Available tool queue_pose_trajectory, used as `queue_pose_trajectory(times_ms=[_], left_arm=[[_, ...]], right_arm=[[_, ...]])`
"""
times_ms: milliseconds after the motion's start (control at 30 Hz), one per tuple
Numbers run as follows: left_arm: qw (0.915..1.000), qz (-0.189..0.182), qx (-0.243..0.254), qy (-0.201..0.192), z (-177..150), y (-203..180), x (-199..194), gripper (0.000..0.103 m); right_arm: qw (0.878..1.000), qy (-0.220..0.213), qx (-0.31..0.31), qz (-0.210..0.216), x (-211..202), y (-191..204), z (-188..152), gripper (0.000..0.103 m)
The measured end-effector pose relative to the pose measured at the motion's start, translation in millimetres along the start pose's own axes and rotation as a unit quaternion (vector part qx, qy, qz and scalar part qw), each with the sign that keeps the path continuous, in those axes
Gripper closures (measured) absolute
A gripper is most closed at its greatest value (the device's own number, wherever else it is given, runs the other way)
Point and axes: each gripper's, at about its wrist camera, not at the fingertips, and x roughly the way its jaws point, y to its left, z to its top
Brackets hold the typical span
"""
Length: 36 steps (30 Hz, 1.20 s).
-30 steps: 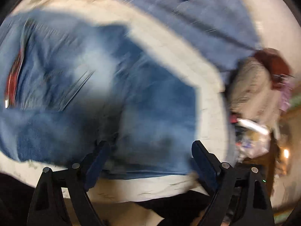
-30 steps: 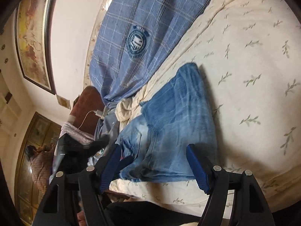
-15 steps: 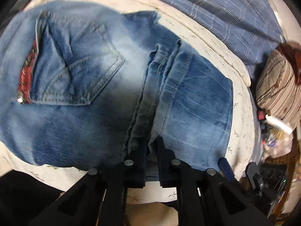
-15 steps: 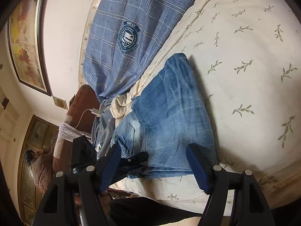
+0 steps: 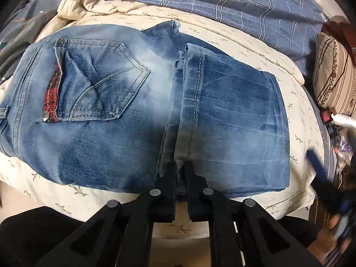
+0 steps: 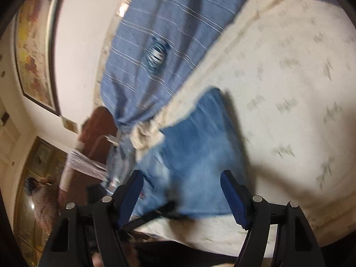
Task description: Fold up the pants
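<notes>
Faded blue denim pants [image 5: 155, 111] lie partly folded on the cream leaf-print bed [image 5: 298, 120], waistband and back pocket to the left, folded legs stacked to the right, the long axis running left to right across the near edge. The left hand-held gripper [image 5: 179, 173] is clamped shut on the leg hem ridge at the middle of the near edge. The right hand-held gripper [image 6: 181, 197] hangs with jaws spread wide at the bundle's right end, touching nothing, so the left is nearer for the next fold.
</notes>
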Motion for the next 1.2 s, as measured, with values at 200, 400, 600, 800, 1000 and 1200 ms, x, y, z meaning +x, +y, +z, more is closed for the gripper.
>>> queue_pose_trajectory(times_ms=[200, 400, 600, 800, 1000, 1200], left_arm=[[0.9998, -0.015, 0.012, 0.002, 4.8, -6.6, 6.7, 0.091], [0.9911, -0.069, 0.033, -0.109, 30.7, -14.9, -58.8, 0.057], [0.9859, -0.15, 0.028, -0.07, 89.8, -32.6, -2.6, 0.053], [0.9993, -0.01, 0.028, -0.02, 104.0, -28.9, 59.5, 0.083], [0.9945, 0.025, 0.087, -0.054, 91.3, -48.2, 30.4, 0.056], [0.9817, 0.112, 0.139, -0.066, 73.1, -34.8, 50.7, 0.038]], right_arm=[[0.994, 0.086, 0.054, -0.033, 66.6, -18.4, 30.7, 0.024], [0.993, 0.101, 0.057, -0.035, 80.1, -33.2, 25.7, 0.025], [0.992, 0.092, 0.081, -0.006, 75.3, -42.8, 26.3, 0.025], [0.991, 0.096, 0.088, 0.011, 69.9, -47.4, 24.3, 0.025], [0.991, 0.095, 0.097, 0.011, 67.1, -48.6, 23.5, 0.025], [0.995, 0.055, 0.071, 0.035, 40.9, -32.6, 28.9, 0.025]])
